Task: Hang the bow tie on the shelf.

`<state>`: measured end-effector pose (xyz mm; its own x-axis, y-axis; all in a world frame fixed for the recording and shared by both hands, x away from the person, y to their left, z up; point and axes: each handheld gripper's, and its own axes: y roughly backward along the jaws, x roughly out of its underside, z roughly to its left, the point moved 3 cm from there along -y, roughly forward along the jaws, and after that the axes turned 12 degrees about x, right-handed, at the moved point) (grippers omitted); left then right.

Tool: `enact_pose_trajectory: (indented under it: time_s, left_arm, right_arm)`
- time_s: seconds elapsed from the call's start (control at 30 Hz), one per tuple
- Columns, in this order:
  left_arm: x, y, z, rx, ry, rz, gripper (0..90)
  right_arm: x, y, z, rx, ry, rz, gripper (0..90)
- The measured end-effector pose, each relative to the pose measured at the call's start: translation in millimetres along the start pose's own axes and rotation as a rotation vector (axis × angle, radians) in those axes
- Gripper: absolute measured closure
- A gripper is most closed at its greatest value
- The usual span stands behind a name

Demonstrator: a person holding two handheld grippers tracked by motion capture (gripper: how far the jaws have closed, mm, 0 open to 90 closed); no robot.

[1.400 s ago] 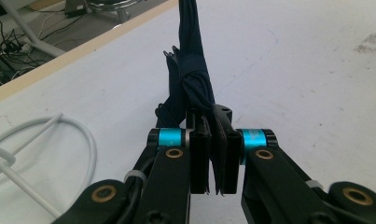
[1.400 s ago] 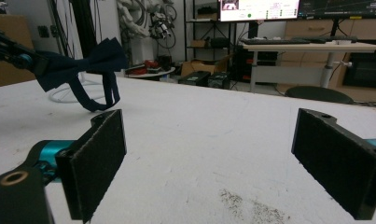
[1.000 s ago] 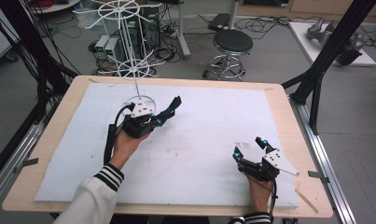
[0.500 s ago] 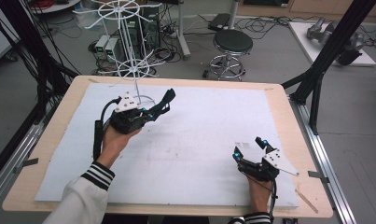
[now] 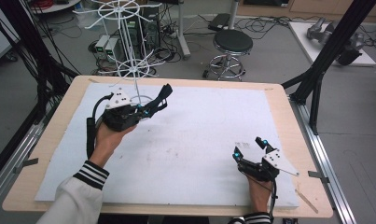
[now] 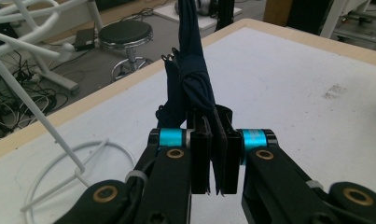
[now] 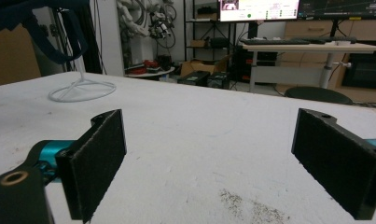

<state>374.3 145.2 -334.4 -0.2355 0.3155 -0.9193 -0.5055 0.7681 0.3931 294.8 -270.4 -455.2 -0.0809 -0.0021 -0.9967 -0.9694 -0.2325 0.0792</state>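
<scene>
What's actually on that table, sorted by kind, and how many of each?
Handheld grippers: 2, left gripper and right gripper
White wire rack: 1
Dark blue cloth strap: 1, clamped in the left gripper
White mat: 1
Total: 5

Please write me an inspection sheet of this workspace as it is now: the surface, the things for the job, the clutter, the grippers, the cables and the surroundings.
Surface: white mat on a wooden table, with faint marks and a dark speck patch near the right gripper.
Job's things: dark navy fabric strap, clamped and lifted off the mat; white wire rack stand with its ring base on the mat's far left.
Clutter: nothing seen on the mat.
Grippers: left gripper shut on the strap; right gripper open, low at the near right.
Cables: black cable trailing from the left gripper.
Surroundings: round black stool, floor cables, black frame posts.
</scene>
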Motion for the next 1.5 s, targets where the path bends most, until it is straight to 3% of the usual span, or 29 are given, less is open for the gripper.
enact_pose_trajectory:
  time_s: [0.5,0.97,1.23,1.5]
  left_arm:
    - [-13.0,32.7,3.5,-0.020,-0.025,-0.029,85.9]
    - [-20.4,56.1,12.7,-0.041,-0.011,-0.080,85.9]
    - [-21.8,64.8,18.9,-0.058,0.004,-0.101,85.9]
    - [-20.1,63.4,25.3,-0.076,0.014,-0.086,85.9]
  right_arm:
    - [0.0,0.0,-0.2,0.000,0.002,-0.001,9.1]
    - [0.0,-0.1,-0.2,0.001,0.000,-0.002,9.1]
    - [0.1,0.0,0.1,0.001,-0.001,0.000,9.1]
    - [0.0,0.0,-0.1,0.001,0.002,-0.002,9.1]
